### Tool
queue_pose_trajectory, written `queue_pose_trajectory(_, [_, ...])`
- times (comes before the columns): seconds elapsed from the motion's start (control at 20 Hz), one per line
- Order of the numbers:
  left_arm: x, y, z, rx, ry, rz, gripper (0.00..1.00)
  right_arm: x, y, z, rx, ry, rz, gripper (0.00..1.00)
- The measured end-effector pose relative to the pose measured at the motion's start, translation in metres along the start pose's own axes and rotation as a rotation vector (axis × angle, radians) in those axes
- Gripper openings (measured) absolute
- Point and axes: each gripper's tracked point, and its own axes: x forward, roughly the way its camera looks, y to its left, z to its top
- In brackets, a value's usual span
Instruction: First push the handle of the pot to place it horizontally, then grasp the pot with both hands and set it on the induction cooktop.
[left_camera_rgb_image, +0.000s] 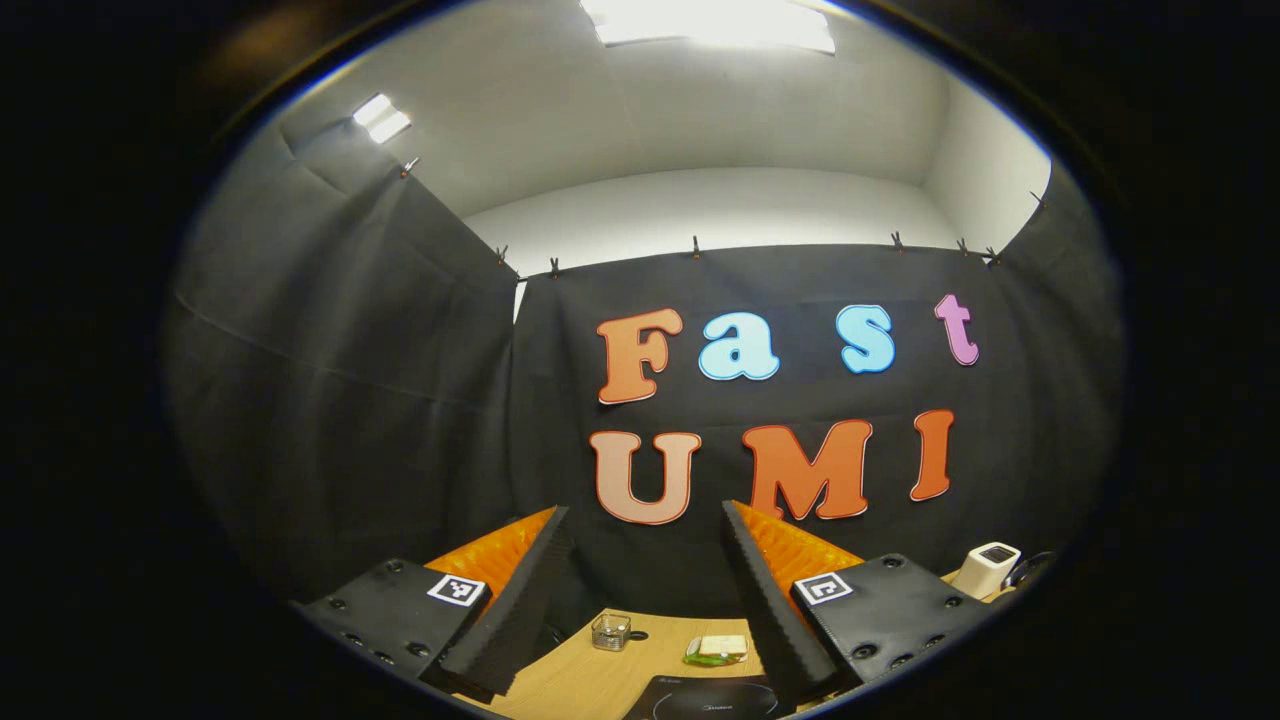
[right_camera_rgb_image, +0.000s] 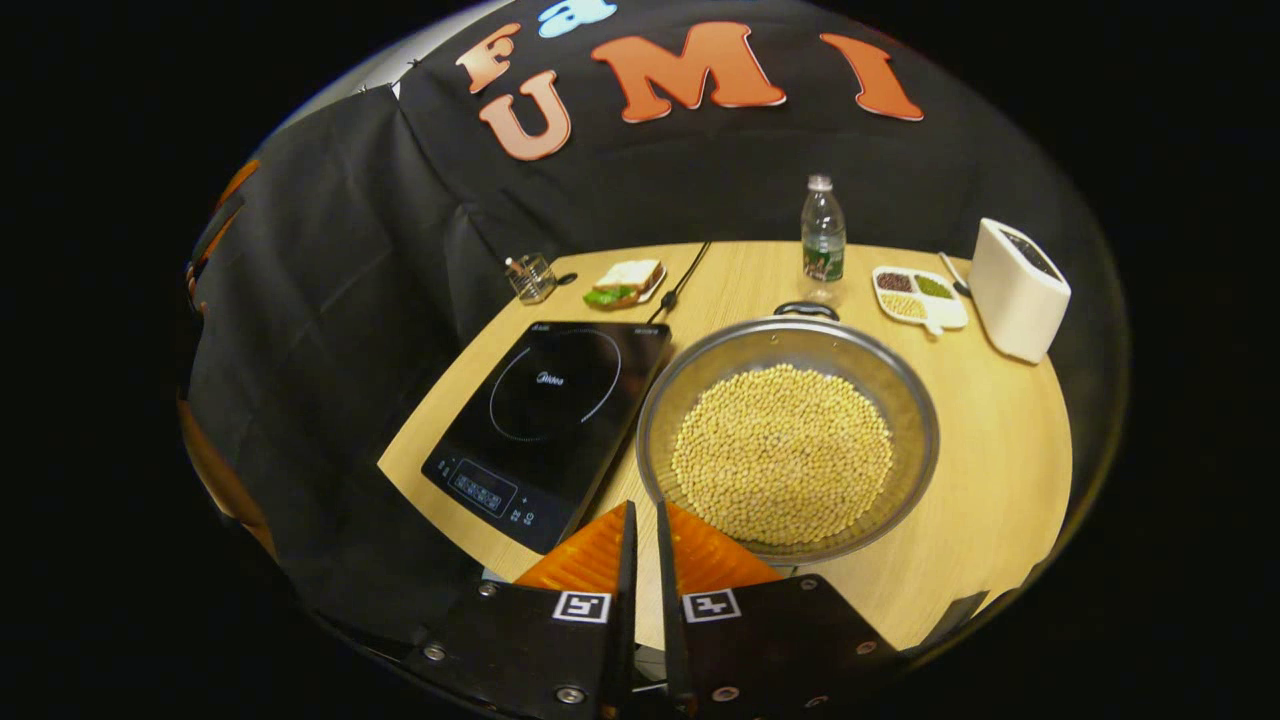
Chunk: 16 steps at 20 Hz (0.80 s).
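Resting beside the induction cooktop (right_camera_rgb_image: 548, 425), the bean-filled pot (right_camera_rgb_image: 788, 440) sat before the right gripper (right_camera_rgb_image: 642, 515), fingers pressed nearly together, while the left gripper (left_camera_rgb_image: 645, 520) stood spread.

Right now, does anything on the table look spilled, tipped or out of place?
Nothing stands out. The pot sits level beside the induction cooktop, its beans all inside. The bottle stands upright, and the sandwich lies on its plate.
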Motion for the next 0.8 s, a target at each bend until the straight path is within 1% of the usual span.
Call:
queue_pose_trajectory(0.15, [-0.002,0.006,0.0,0.005,-0.006,0.007,0.96,0.019,0.002,-0.015,0.011,0.063,0.001,0.01])
queue_pose_trajectory(0.2, [-0.004,0.008,0.0,0.009,-0.009,0.009,0.96,0.025,0.003,-0.02,0.02,0.08,0.005,0.0])
queue_pose_trajectory(0.5, [-0.006,0.016,-0.004,0.013,-0.015,0.031,0.96,0.054,0.007,-0.058,0.09,0.217,0.027,0.0])
queue_pose_trajectory(0.6, [-0.004,0.015,-0.011,0.018,-0.003,0.035,0.96,0.059,0.004,-0.062,0.125,0.237,0.02,0.0])
queue_pose_trajectory(0.75, [-0.002,0.008,-0.023,0.017,0.02,0.024,0.96,0.064,-0.005,-0.062,0.179,0.242,-0.001,0.0])
queue_pose_trajectory(0.8, [0.001,0.007,-0.027,0.012,0.027,0.021,0.96,0.067,-0.008,-0.063,0.199,0.242,0.003,0.0])
